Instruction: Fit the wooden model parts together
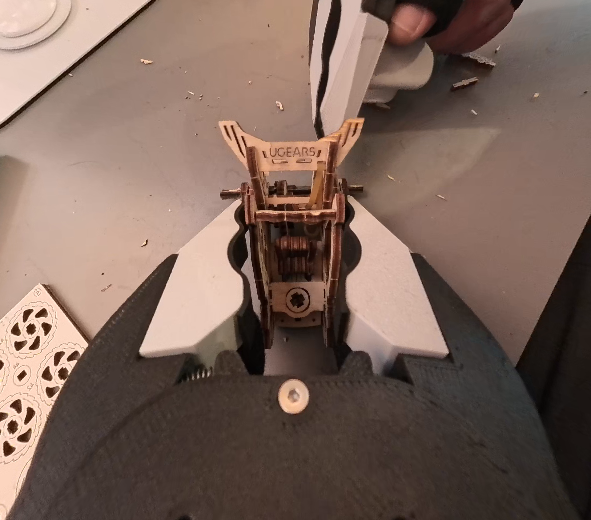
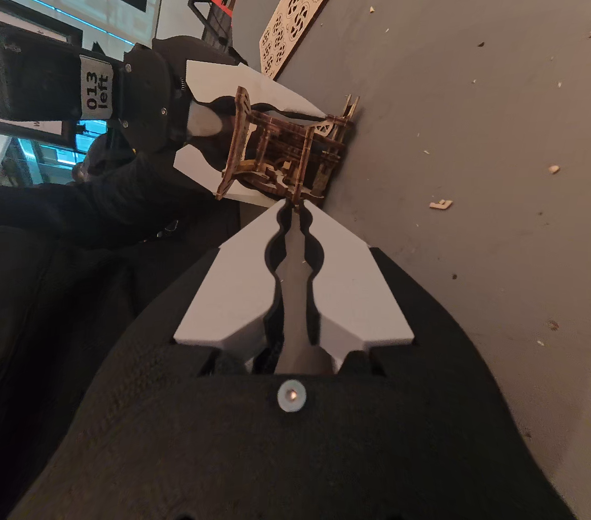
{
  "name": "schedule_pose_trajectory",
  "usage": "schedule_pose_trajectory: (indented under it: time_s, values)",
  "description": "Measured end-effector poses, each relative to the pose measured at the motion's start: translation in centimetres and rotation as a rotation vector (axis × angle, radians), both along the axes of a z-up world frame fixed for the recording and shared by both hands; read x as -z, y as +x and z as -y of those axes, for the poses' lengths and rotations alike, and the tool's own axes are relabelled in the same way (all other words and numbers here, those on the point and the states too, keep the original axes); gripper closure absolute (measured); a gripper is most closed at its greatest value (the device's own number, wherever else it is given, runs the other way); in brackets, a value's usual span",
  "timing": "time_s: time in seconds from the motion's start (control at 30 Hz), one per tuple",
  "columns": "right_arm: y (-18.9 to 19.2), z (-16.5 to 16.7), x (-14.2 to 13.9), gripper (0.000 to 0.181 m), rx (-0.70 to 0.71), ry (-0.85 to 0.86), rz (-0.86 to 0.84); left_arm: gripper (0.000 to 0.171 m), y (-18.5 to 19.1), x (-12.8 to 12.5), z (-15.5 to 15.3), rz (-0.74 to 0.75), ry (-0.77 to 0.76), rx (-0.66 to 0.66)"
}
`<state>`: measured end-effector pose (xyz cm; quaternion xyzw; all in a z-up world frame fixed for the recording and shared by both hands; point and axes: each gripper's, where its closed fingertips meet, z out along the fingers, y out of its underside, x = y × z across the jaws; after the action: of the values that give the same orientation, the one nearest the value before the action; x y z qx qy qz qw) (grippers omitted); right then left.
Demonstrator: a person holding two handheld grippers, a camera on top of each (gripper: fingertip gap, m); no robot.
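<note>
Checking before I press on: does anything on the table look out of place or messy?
Yes: small wood chips and offcuts are scattered over the grey table around the wooden model. The model itself shows no visible damage.

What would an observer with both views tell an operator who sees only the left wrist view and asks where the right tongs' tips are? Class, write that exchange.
Operator: Are the right tongs on the model?
Observer: Yes. The right tongs pinch a thin edge on the side of the model.
Operator: Is its winged end off the table?
Observer: No, it appears to rest against the table.
</note>
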<state>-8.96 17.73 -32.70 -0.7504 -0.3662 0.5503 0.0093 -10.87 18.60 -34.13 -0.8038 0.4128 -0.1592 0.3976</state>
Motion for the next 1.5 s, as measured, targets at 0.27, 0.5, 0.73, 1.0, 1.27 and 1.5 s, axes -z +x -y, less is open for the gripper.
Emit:
schedule_pose_trajectory:
  time_s: [0.27,0.5,0.73,1.0,1.27,1.5]
  values:
    - [0.01,-0.02,-0.06,0.181,0.029,-0.075,-0.024,0.117,0.0,0.01,-0.02,0.003,-0.002,-0.001]
    - [-0.1,-0.13,-0.69,0.181,0.022,-0.125,-0.053,0.117,-0.03,0.05,-0.05,0.008,-0.013,-0.004]
    - [-0.3,0.1,-0.33,0.181,0.006,-0.091,-0.02,0.117,-0.08,0.05,-0.11,0.009,-0.016,-0.009]
    - [-0.3,0.18,-0.25,0.181,-0.005,0.046,0.012,0.117,-0.07,0.06,-0.11,0.013,-0.021,-0.009]
    - [-0.48,0.29,-0.19,0.181,-0.016,0.092,0.029,0.117,-0.11,0.06,-0.13,0.016,-0.027,-0.012]
    - [-0.76,0.28,-0.09,0.181,0.017,0.127,0.048,0.117,-0.24,0.04,-0.15,0.018,-0.031,-0.019]
